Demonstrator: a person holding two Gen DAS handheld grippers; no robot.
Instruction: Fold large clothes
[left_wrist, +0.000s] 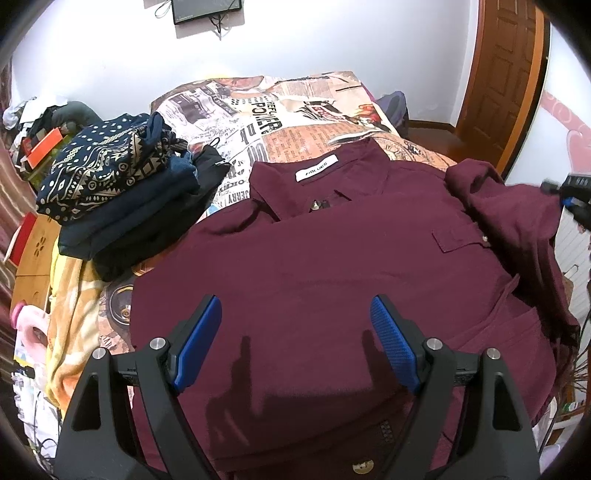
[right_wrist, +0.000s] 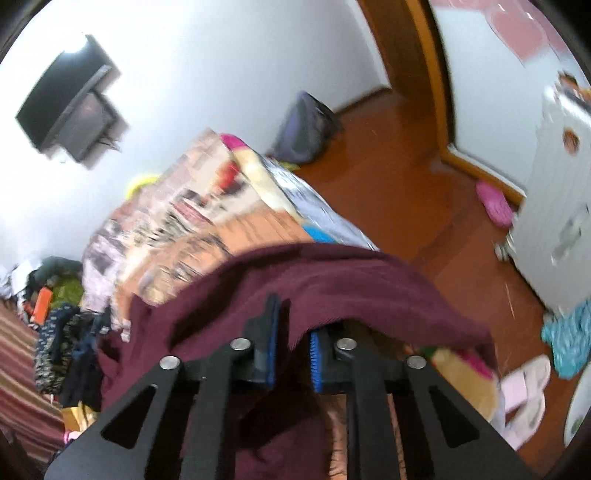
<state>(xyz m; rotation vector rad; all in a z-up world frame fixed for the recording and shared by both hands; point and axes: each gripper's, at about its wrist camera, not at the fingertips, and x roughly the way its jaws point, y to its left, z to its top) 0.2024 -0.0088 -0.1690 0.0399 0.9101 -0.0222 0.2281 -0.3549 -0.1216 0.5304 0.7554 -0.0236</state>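
A large maroon shirt (left_wrist: 332, 258) lies front-up on the bed, its collar with a white label at the far side. My left gripper (left_wrist: 295, 332) is open and empty, hovering over the shirt's lower middle. My right gripper (right_wrist: 293, 343) is shut on a fold of the maroon shirt (right_wrist: 332, 288) and holds it lifted; the view is blurred. In the left wrist view the right gripper (left_wrist: 569, 195) shows at the far right edge, with the shirt's sleeve bunched up beside it.
A stack of folded dark clothes (left_wrist: 118, 184) sits on the bed's left side. The bed has a newspaper-print cover (left_wrist: 295, 114). Clutter lies on the floor to the left (left_wrist: 33, 147). A door (left_wrist: 506, 74) and white cabinet (right_wrist: 554, 221) stand to the right.
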